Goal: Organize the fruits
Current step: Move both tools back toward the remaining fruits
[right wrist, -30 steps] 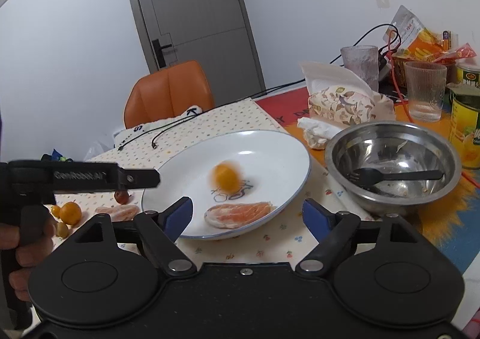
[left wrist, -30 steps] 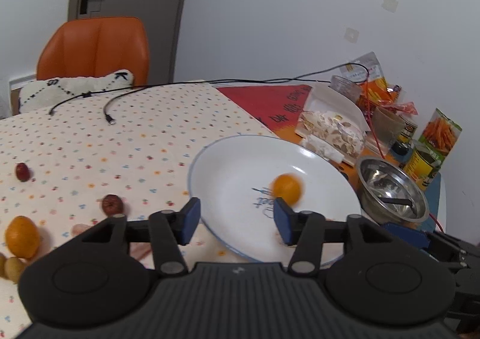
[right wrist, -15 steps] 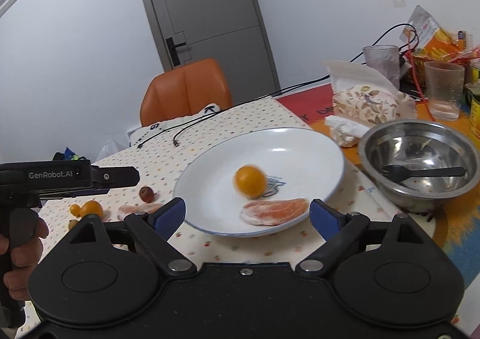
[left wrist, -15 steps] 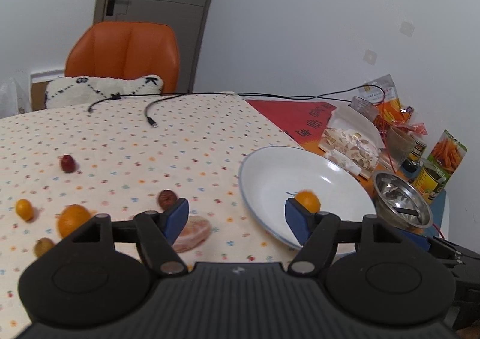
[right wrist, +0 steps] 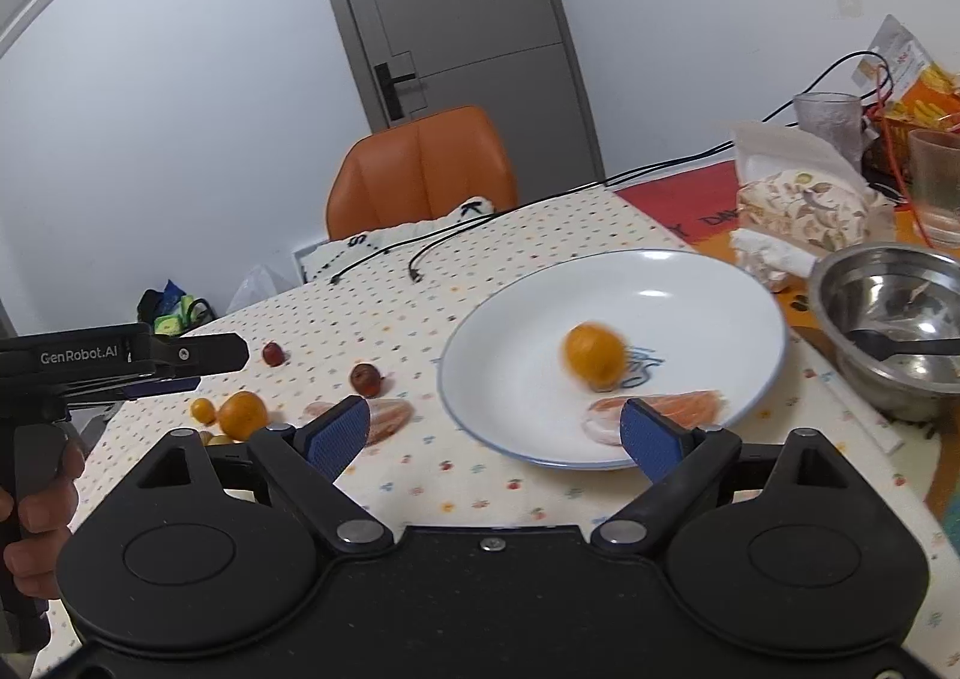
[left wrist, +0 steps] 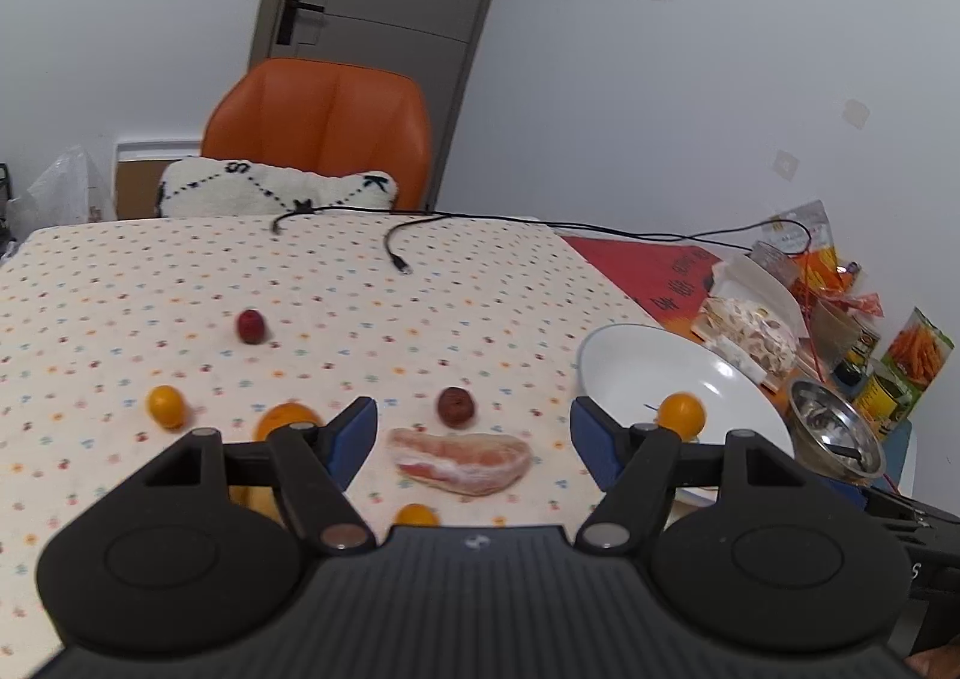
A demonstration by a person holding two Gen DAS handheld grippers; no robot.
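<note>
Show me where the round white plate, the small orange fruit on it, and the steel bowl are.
round white plate (right wrist: 708, 283), right wrist view, bare far inner wall.
small orange fruit (right wrist: 594, 353), right wrist view, its middle.
steel bowl (right wrist: 828, 283), right wrist view, left rim.

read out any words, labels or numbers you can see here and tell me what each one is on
"GenRobot.AI": on the side of the left gripper, in the right wrist view.
"S" and "K": stitched on the white cushion.
Red mat: dark characters, too distorted to read.
Cans and snack packets: print too small to read.
Plate: blue scribble, unreadable.
</note>
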